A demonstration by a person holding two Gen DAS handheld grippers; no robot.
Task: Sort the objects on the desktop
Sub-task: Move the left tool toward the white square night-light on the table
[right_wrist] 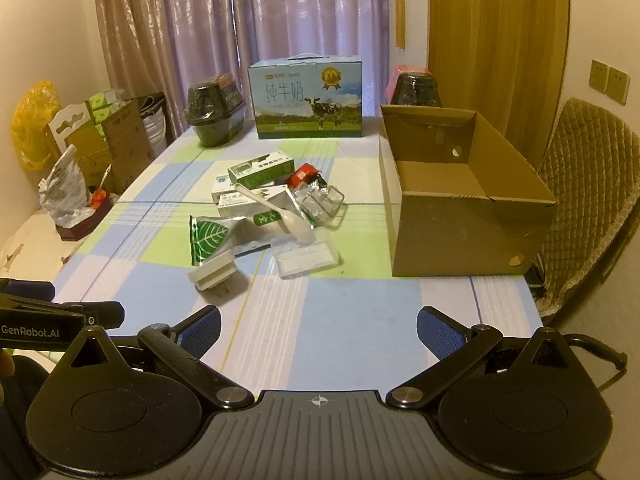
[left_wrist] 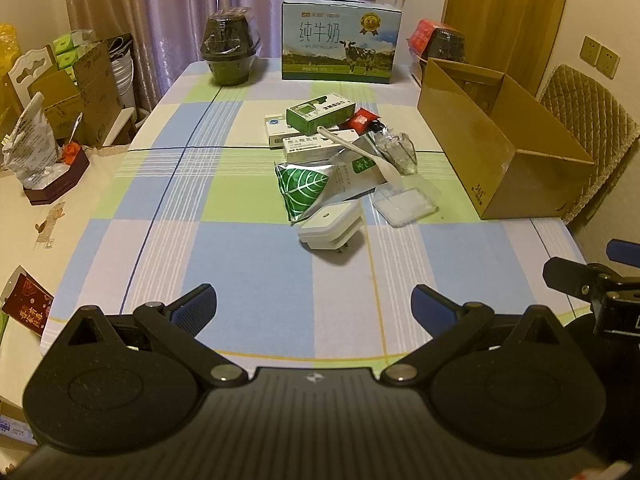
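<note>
A pile of small objects lies mid-table: a white plug adapter, a silver-green leaf pouch, a clear plastic lid, a white spoon, a green box, white medicine boxes, a red packet and crumpled clear wrap. An open cardboard box stands to the right of the pile. My left gripper and right gripper hover open over the near table edge, short of the pile, holding nothing.
A milk carton case and two dark wrapped tubs stand at the table's far end. A padded chair is on the right. Boxes and bags crowd the left side beyond the checked tablecloth.
</note>
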